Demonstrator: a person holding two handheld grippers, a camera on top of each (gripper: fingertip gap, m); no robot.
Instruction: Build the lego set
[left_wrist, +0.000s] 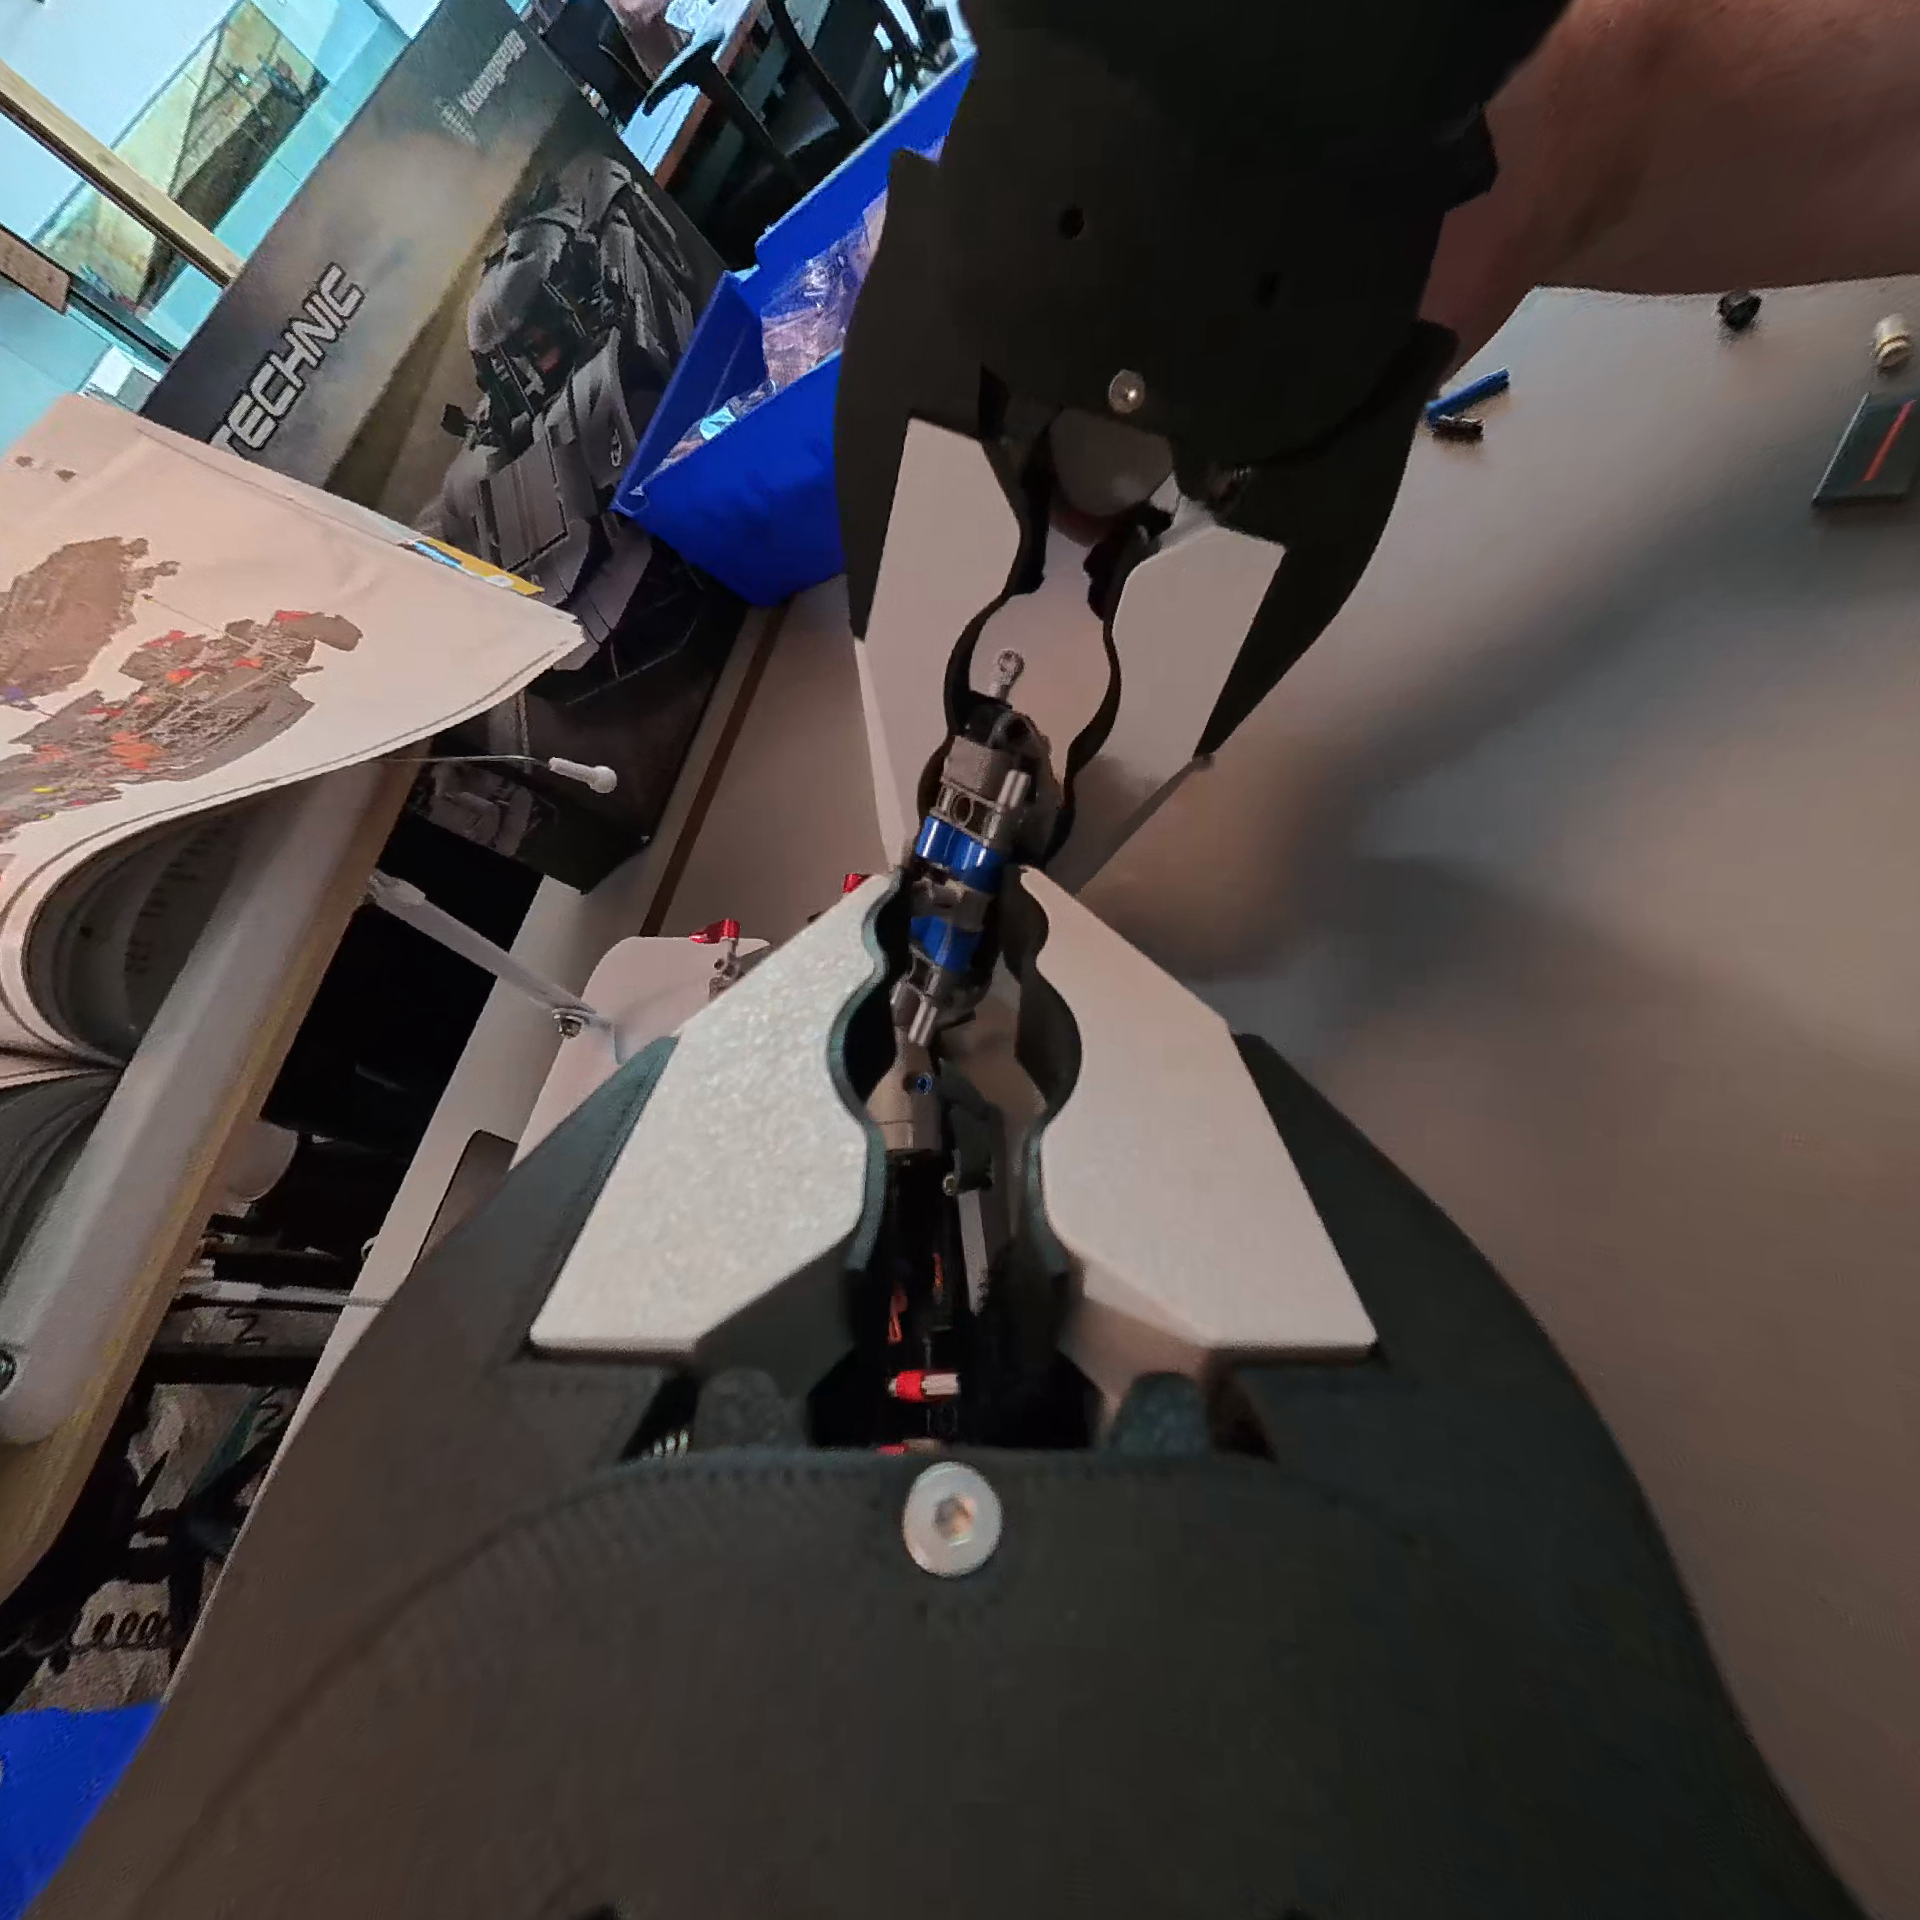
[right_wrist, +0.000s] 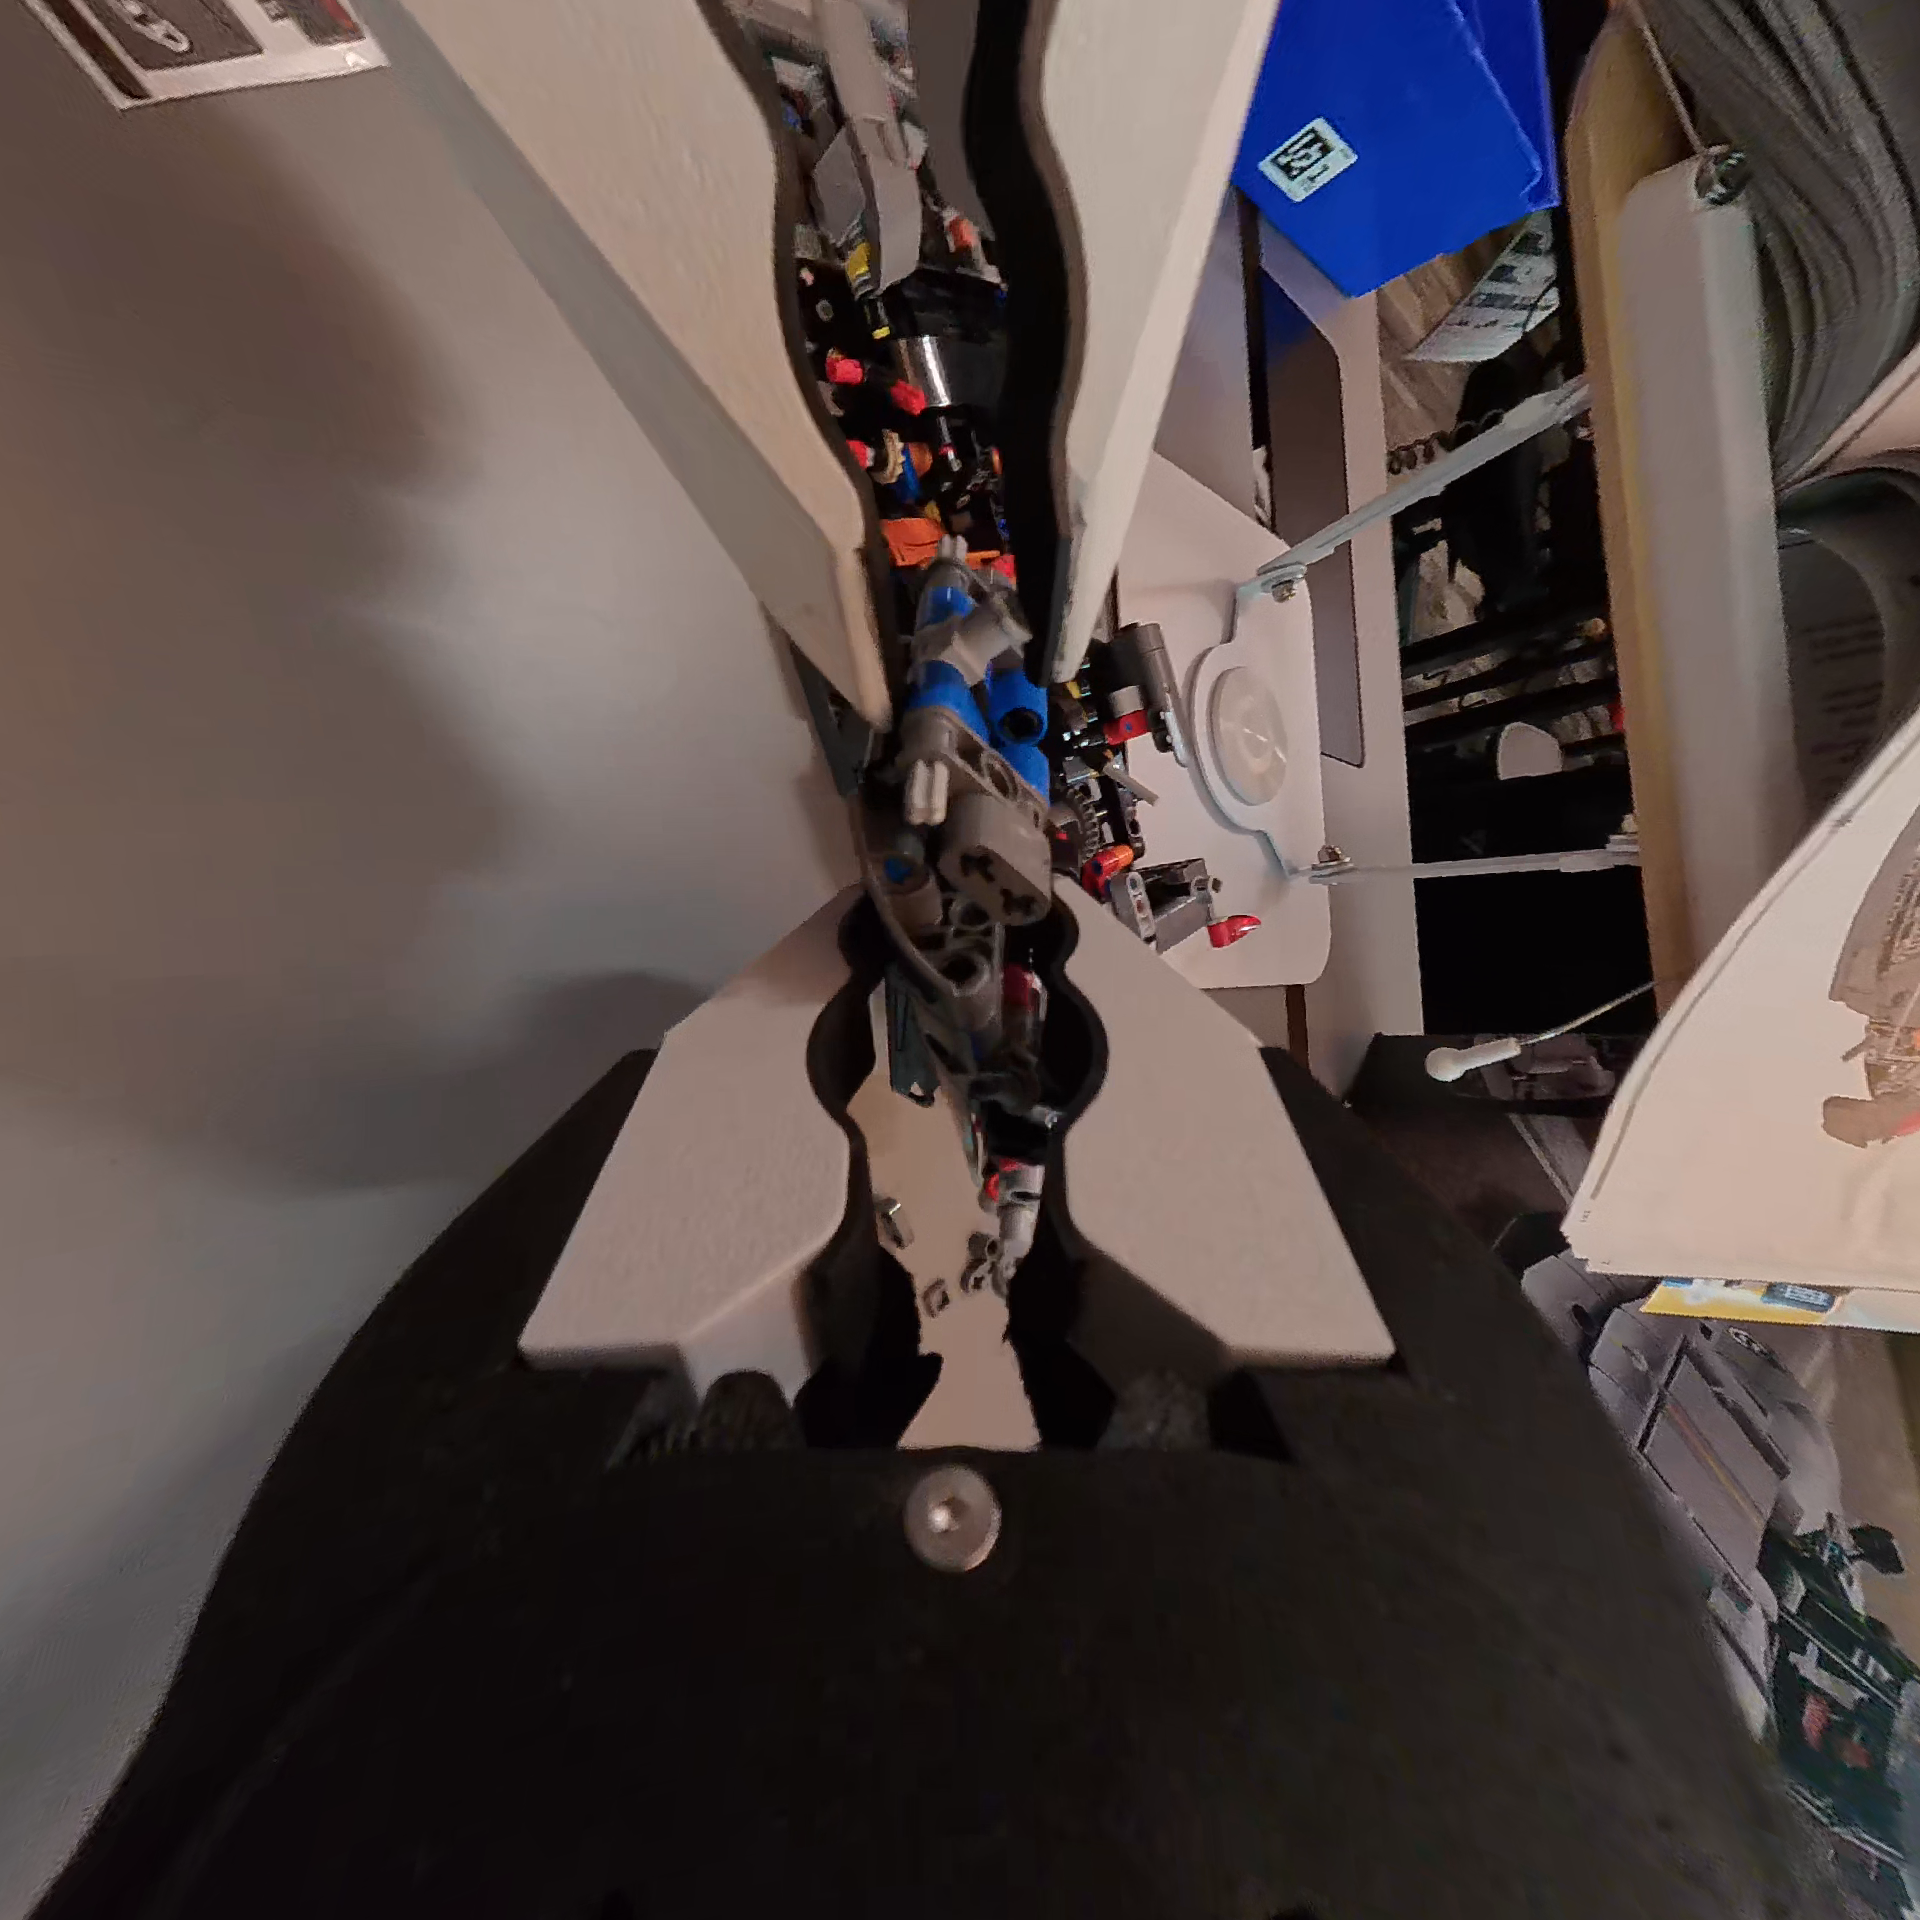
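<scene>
A small lego assembly (left_wrist: 961, 831) of grey and blue cylinder-like parts is held in the air between the two grippers, end to end. My left gripper (left_wrist: 961, 914) comes in from below in its own view and is shut on the lower end. My right gripper (left_wrist: 982, 821) comes in from above there, also shut on the assembly. In the right wrist view the assembly (right_wrist: 977, 821) spans from my right gripper (right_wrist: 966, 925) up to the left gripper (right_wrist: 966, 686). A person's arm (left_wrist: 1683, 156) holds the right gripper.
An open instruction booklet (left_wrist: 208, 644), the set's box (left_wrist: 468, 312) and a blue bin (left_wrist: 769, 416) of bagged parts stand to the left. Loose small pieces (left_wrist: 1465, 400) and a dark tile (left_wrist: 1870, 447) lie on the grey table. A pile of loose parts (right_wrist: 914, 416) lies beyond. About 6 centimeters separates my left fingertips from my right.
</scene>
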